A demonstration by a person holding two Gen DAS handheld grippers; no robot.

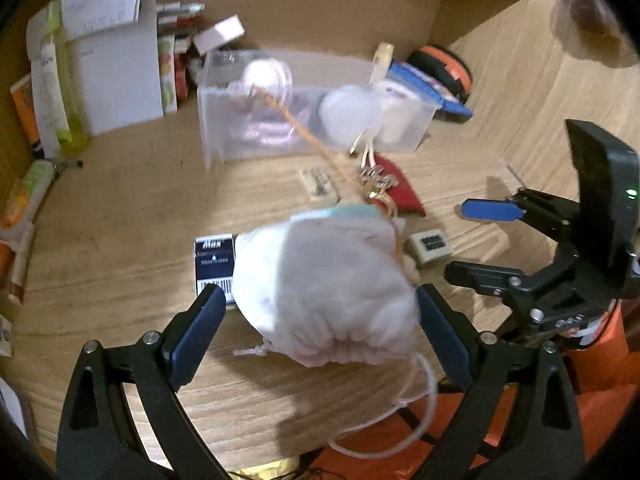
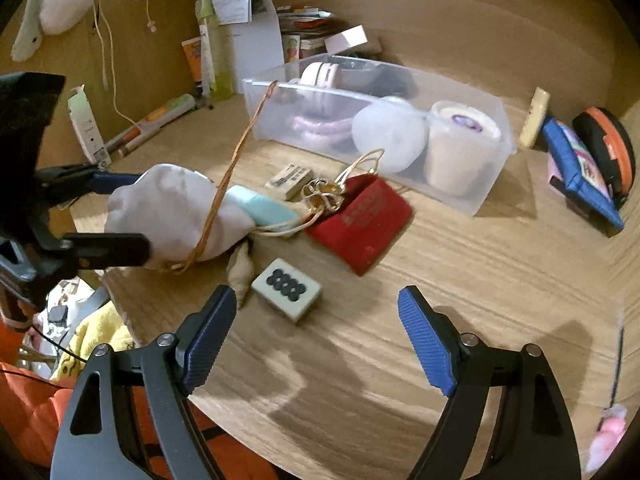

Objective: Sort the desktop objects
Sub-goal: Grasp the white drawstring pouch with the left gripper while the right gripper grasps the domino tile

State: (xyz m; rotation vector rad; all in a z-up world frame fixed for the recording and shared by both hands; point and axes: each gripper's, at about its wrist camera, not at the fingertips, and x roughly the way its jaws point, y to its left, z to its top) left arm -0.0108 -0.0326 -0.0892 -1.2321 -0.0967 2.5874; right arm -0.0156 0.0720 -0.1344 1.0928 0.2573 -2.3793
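Observation:
A white drawstring pouch (image 1: 324, 280) sits between the jaws of my left gripper (image 1: 320, 320), which closes on its sides; it also shows in the right wrist view (image 2: 172, 212), held just above the desk with a pale teal object (image 2: 260, 210) poking out. An orange cord (image 2: 236, 152) runs over the pouch to the clear plastic bin (image 2: 472, 200). My right gripper (image 2: 316, 340) is open and empty above the desk, near a mahjong tile (image 2: 286, 290). A red pouch with gold cords (image 2: 360, 224) and an eraser (image 2: 290, 180) lie in front of the bin.
The bin holds pink headphones (image 2: 320, 76), a white puff (image 2: 390, 136) and a cup (image 2: 460, 148). A dark staple box (image 1: 214, 264) lies under the pouch. Papers and tubes (image 2: 216, 52) stand at the back left; an orange-black disc (image 2: 608, 148) and blue pack (image 2: 576, 172) at right.

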